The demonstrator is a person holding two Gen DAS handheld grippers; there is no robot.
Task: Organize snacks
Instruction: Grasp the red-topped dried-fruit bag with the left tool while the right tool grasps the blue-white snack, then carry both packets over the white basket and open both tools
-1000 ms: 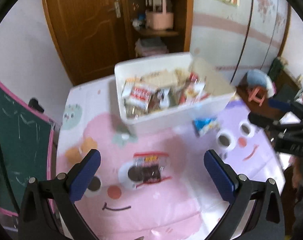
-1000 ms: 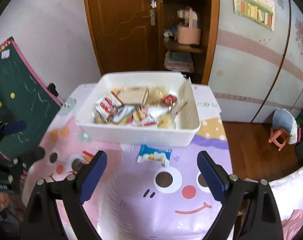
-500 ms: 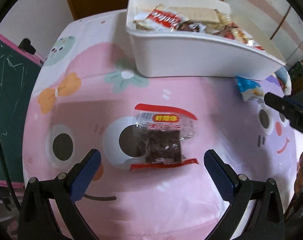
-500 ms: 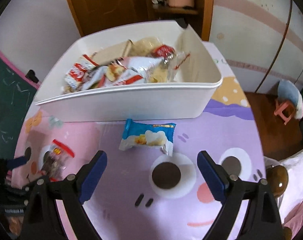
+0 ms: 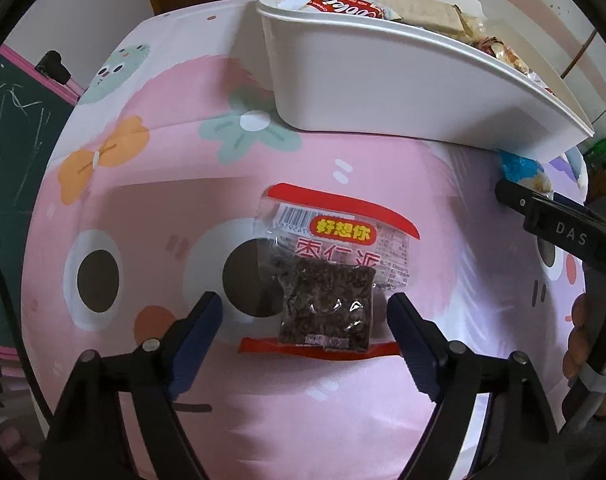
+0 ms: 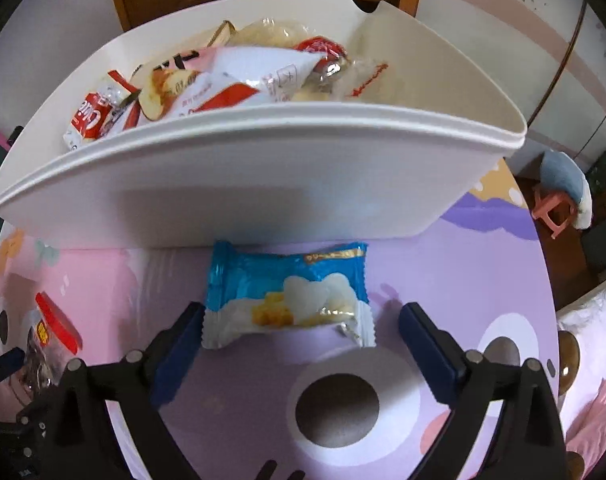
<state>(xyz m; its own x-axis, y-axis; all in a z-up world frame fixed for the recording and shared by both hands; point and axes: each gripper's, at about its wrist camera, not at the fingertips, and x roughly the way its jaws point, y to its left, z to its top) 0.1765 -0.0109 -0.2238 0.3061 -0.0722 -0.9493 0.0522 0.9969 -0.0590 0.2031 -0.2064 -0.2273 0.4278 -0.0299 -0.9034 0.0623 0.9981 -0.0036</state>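
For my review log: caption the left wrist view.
Open left tongs straddle a red-edged snack packet on the pink mat, white bin behind.

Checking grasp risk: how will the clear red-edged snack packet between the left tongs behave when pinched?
The packet looks light; its glossy film may slip. The dark block inside seems firm, but its loose clear top would likely flop.

"好想你" on clear snack packet (image 5: 327, 276); "DAS" on tool (image 5: 559, 228)

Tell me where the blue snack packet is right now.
In the right wrist view the blue snack packet lies flat on the purple part of the cloth, just before the white bin's near wall, between the open fingers of the right gripper.
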